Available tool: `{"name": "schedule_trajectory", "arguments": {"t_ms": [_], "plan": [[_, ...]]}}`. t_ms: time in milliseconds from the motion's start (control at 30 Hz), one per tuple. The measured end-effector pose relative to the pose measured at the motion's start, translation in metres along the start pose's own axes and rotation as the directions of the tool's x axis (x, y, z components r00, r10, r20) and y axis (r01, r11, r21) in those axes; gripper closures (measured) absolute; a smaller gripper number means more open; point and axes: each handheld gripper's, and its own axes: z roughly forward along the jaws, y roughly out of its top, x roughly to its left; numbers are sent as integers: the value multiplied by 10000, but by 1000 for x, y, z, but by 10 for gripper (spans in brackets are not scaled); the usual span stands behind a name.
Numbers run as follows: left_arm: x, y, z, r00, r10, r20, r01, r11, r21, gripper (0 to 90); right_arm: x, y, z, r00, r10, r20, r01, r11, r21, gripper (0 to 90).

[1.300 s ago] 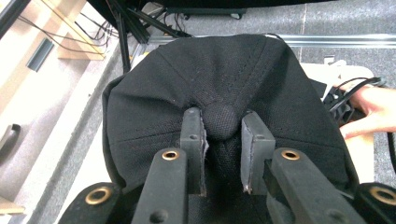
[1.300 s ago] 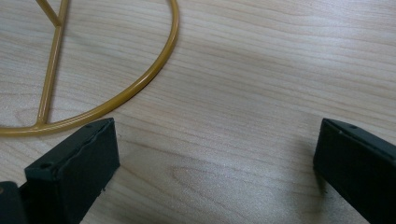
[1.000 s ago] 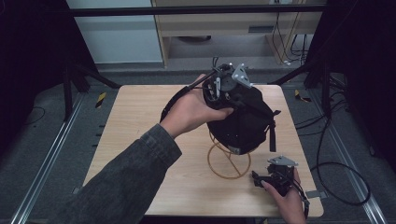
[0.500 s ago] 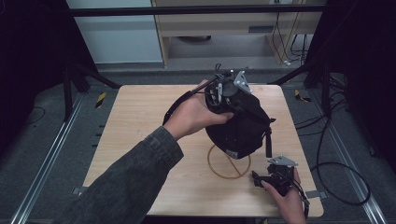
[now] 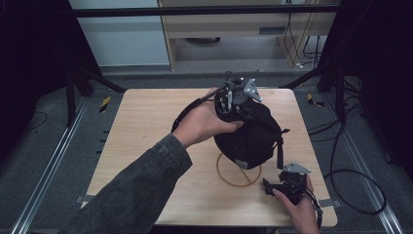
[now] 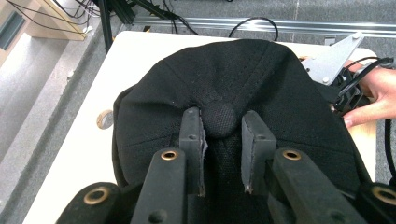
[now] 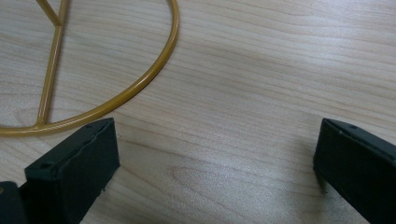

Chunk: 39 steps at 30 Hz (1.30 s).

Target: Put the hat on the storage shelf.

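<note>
A black cap [image 5: 253, 139] hangs above the wooden table [image 5: 146, 126], over a gold wire ring stand [image 5: 238, 179]. My left gripper [image 5: 237, 103] is shut on the crown of the cap [image 6: 243, 79], its jaws pinching the fabric on either side of the top button [image 6: 219, 119]. The cap hides the upper part of the stand. My right gripper [image 5: 273, 187] rests low near the table's front right corner, open. In the right gripper view its jaws [image 7: 215, 154] stand wide apart over bare wood, with the stand's gold ring [image 7: 154, 70] just beyond the left jaw.
The table's edges drop to a grey floor with metal rails [image 5: 48, 165] and cables [image 5: 350, 180]. Black stand legs [image 5: 78, 78] rise at the back left and back right. A wooden cabinet [image 5: 234, 24] is behind the table. The right hand [image 6: 373, 93] is in the left gripper view.
My left gripper has carried the cap slightly down and toward the person, so it covers more of the gold ring. The right gripper has stayed in place.
</note>
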Motion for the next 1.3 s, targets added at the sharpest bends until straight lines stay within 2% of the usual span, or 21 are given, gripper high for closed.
{"name": "schedule_trajectory", "arguments": {"t_ms": [333, 700, 1133, 1300], "plan": [[-4, -3, 8, 10000, 56, 56, -56, 9999, 89, 722, 0, 0, 0, 10000, 1, 0, -1, 10000, -3, 4], [-6, -5, 9, 10000, 26, 31, -26, 9999, 125, 685, 0, 0, 0, 10000, 3, -3, -3, 10000, -1, 4], [-4, -17, 0, 9987, -239, -460, 224, 9992, -338, 521, 0, 0, 0, 10000, -5, 3, 5, 10000, -1, 4], [-5, -20, -2, 9974, -380, -608, 350, 9981, -503, 403, 0, 0, 0, 10000, 3, 2, -3, 10000, 0, 4]]}}
